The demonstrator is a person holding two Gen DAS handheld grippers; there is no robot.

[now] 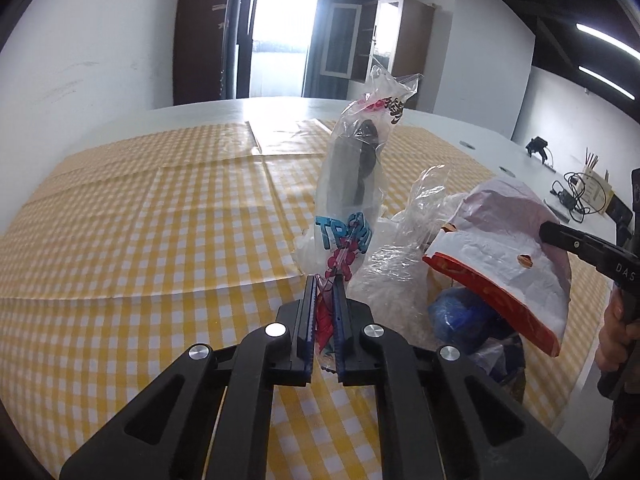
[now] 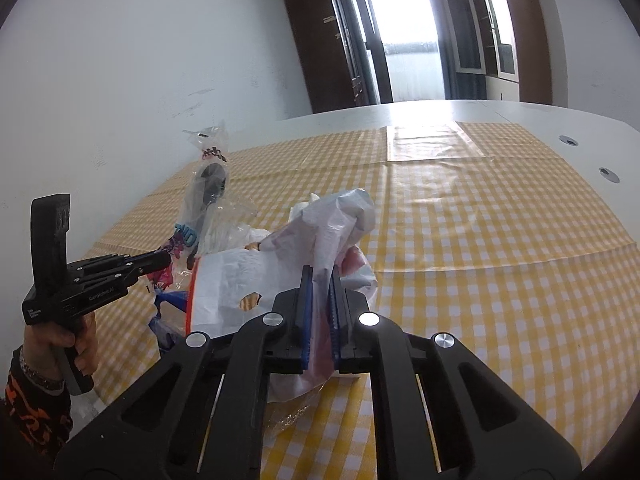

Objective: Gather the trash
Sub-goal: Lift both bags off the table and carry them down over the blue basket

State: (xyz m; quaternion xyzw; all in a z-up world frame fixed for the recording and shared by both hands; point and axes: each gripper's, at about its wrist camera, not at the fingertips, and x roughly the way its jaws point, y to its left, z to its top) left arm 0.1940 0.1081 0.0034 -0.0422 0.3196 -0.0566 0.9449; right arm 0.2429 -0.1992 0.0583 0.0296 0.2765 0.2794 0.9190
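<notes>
My left gripper (image 1: 324, 280) is shut on the bottom end of a clear printed snack wrapper (image 1: 352, 184) with blue and red print, which stands up from the fingers. It also shows in the right wrist view (image 2: 204, 200), with the left gripper (image 2: 166, 258) at left. My right gripper (image 2: 320, 272) is shut on the rim of a white and red plastic bag (image 2: 248, 276) and holds it open. The bag (image 1: 500, 256) sits just right of the wrapper in the left wrist view, with blue trash (image 1: 456, 316) and crumpled clear plastic (image 1: 396, 264) inside. The right gripper (image 1: 560, 236) enters there from the right.
A yellow checked tablecloth (image 1: 140, 240) covers the white table (image 1: 200, 114). Cables and small gear (image 1: 576, 196) lie at the far right edge. Wooden cabinets (image 2: 320, 44) and a bright doorway (image 2: 404, 40) stand beyond the table.
</notes>
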